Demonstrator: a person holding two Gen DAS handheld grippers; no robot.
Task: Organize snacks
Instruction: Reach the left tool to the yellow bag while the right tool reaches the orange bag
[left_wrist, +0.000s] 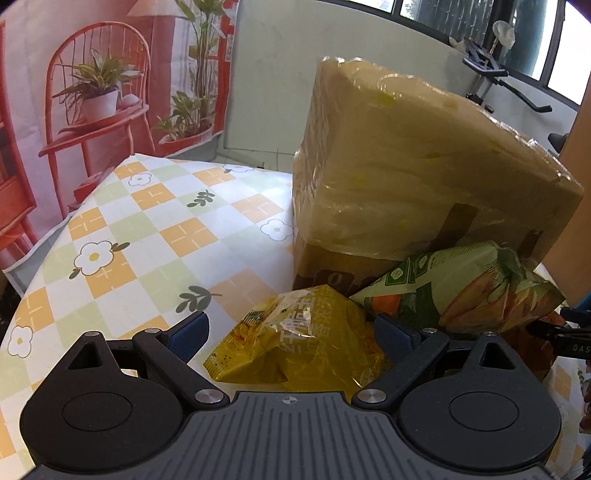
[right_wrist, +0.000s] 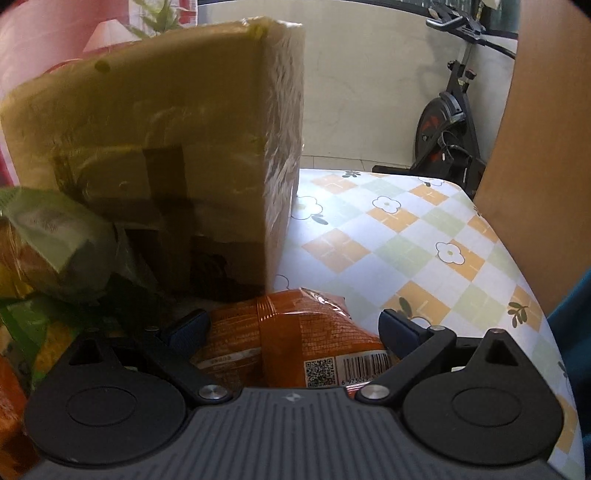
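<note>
In the left wrist view a yellow snack bag lies on the table between the fingers of my open left gripper; the pads do not press it. A green snack bag leans against the tape-wrapped cardboard box just right of it. In the right wrist view an orange snack bag with a barcode lies between the fingers of my open right gripper. The same box stands right behind it, with the green bag at the left.
The table has a checked floral cloth with bare room left of the box and right of it. A brown cardboard panel stands at the far right. An exercise bike stands beyond the table.
</note>
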